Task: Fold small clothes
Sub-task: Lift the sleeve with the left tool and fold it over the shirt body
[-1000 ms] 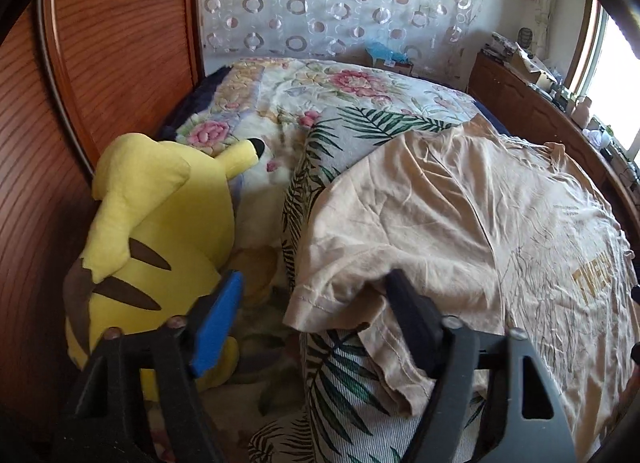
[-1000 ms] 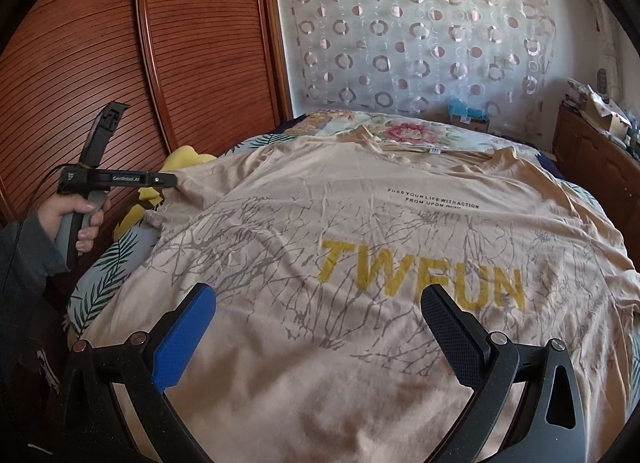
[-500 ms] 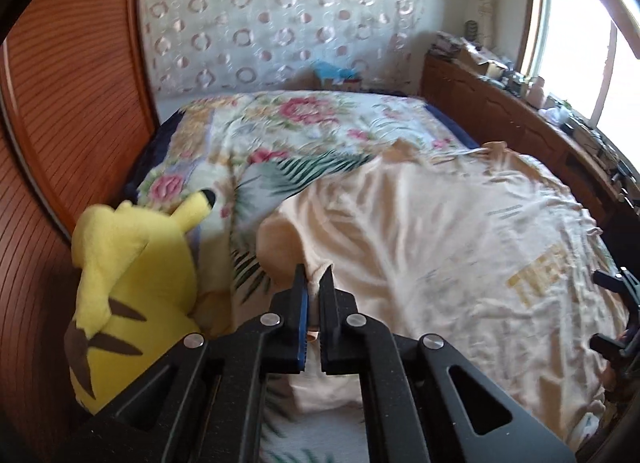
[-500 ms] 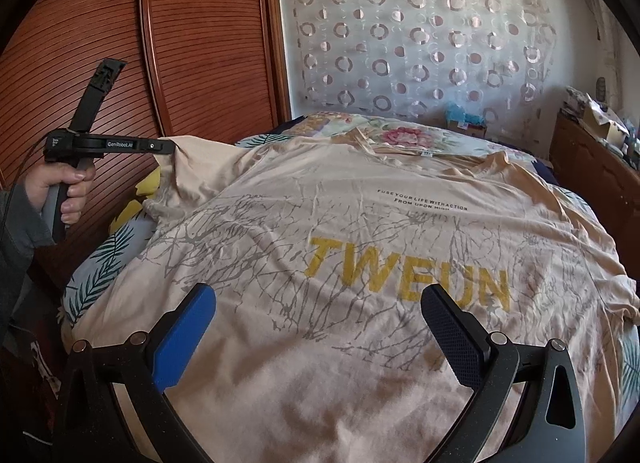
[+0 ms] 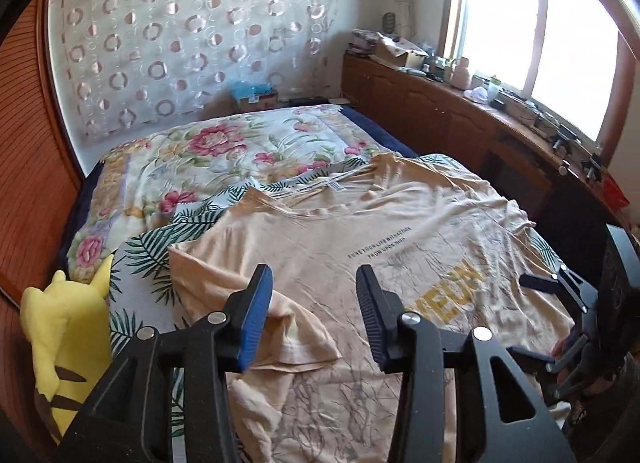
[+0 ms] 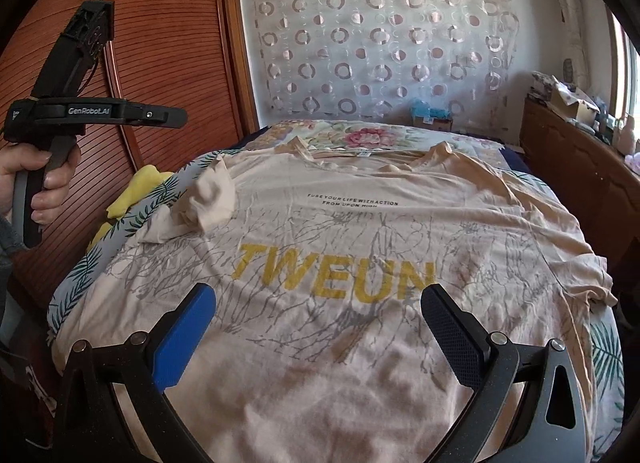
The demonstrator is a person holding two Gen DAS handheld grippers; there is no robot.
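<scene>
Beige T-shirt (image 6: 360,247) spread flat on bed (image 5: 224,151), one sleeve (image 6: 208,199) flipped inward. Left gripper (image 5: 314,319) just opening, fingers released, empty. Right gripper (image 6: 320,339) fingers spread above shirt, empty.

open shirt (image 6: 340,263) top, plush toy (image 5: 68,339) crowding left edge

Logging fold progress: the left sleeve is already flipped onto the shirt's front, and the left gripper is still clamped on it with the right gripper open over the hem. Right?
One thing is off: the left gripper is not clamped. The left wrist view shows its jaws apart with nothing between them, having just opened, and the sleeve lying loose on the beige T-shirt. The rest stands: the sleeve is flipped in, and the right gripper is open over the hem.
</scene>
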